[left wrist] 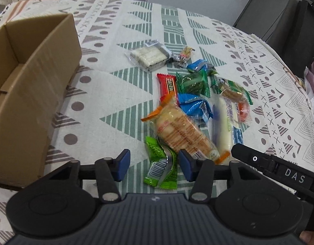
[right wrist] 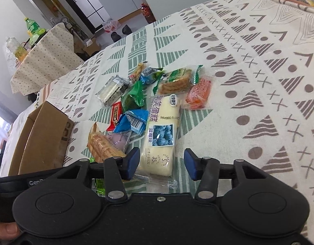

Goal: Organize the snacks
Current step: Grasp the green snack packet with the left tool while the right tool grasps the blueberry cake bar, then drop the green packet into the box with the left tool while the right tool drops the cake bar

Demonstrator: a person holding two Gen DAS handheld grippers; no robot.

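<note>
Snacks lie in a loose pile on the patterned tablecloth (left wrist: 120, 94), right of centre in my left wrist view. Going left to right in that view: the cardboard box (left wrist: 34, 94) stands at the left edge, open at the top, its long wall facing the pile. Between box and pile I see a broad strip of bare cloth. Next comes the clear pack of white wafers (left wrist: 148, 56), set apart at the far side of the pile. Nearer me, the red bar (left wrist: 168, 85) lies partly under the orange-ended cracker pack (left wrist: 183, 130), which slants toward my left gripper (left wrist: 155, 164). The green sachets (left wrist: 161, 163) lie on the cloth between that gripper's fingers; the jaws stand apart and grip nothing. The right finger's blue pad overlaps the cracker pack's near end; I cannot tell whether it touches. Further right lie the blue packets (left wrist: 195, 106) and the long white cake pack (left wrist: 224, 126). The far and right table edges are well apart from the pile.

In the right wrist view, my right gripper (right wrist: 162, 164) hovers with jaws apart over the near end of the white cake pack (right wrist: 161, 130); the pack sits toward the left finger. Right of it the cloth is bare to the table edge. The orange sachet (right wrist: 197, 94) marks the pile's right limit.
</note>
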